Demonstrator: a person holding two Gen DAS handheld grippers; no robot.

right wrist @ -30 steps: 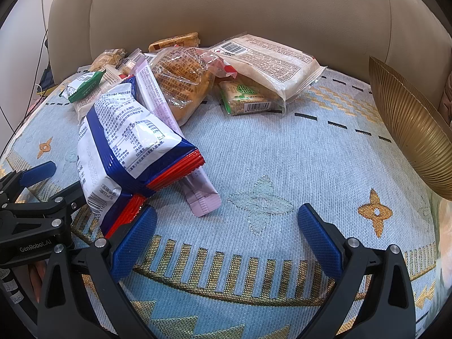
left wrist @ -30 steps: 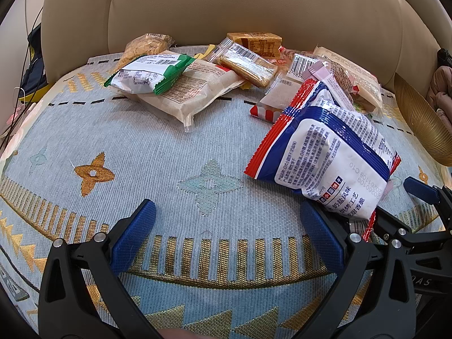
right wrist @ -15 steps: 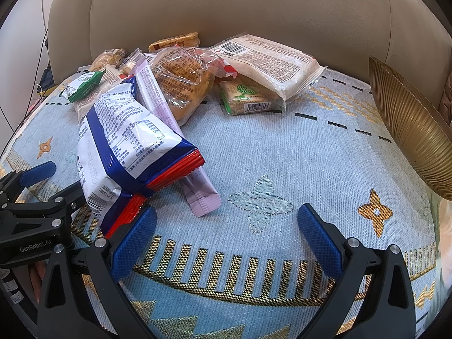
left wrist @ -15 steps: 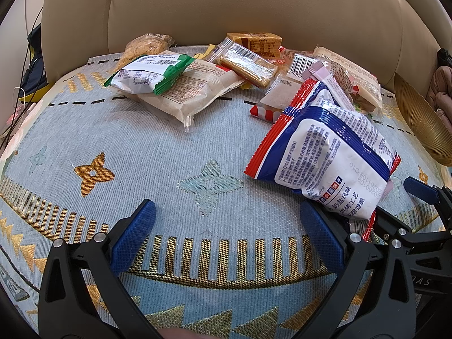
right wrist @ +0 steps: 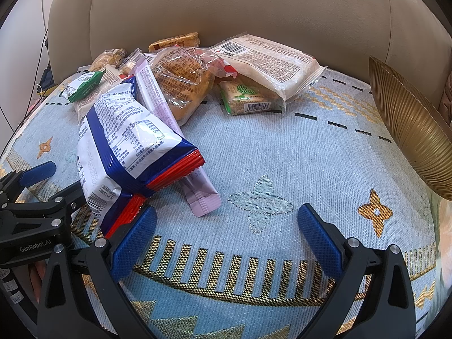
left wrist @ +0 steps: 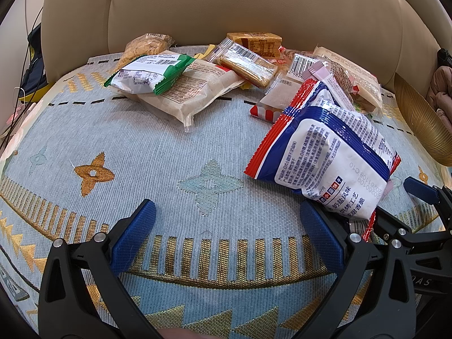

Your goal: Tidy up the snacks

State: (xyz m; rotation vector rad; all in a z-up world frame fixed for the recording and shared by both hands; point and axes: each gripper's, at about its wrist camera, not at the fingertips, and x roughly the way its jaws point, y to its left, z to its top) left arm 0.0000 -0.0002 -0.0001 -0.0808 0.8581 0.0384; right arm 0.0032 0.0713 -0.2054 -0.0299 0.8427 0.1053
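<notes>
Honestly, looks like an easy one to handle: blue, white and red snack bag [left wrist: 325,152] lying puffed up on the patterned light-blue cloth [left wrist: 169,152], leaning over a pale pink stick sachet [right wrist: 197,189] and just in front of the heap of other packets along the sofa back [left wrist: 254,5]. Probably light, air-filled, with crinkly slick film and likely brittle contents, so no squeezing the belly. Best bet: pinching the flat crimped red seam [right wrist: 175,169], stiffest part and least likely to slide out.

Left gripper [left wrist: 226,234] spread wide, nothing between the blue pads [left wrist: 132,234], hovering low over the cloth with the bag's corner just past the right-hand pad. Right gripper [right wrist: 228,234] also gaping and empty, the bag's lower end right beside its left pad. Gold ribbed fan-shaped thing [right wrist: 409,130] off to the right, well apart. Green-edged packet [left wrist: 149,73] stacked on a clear-wrapped one further back.
</notes>
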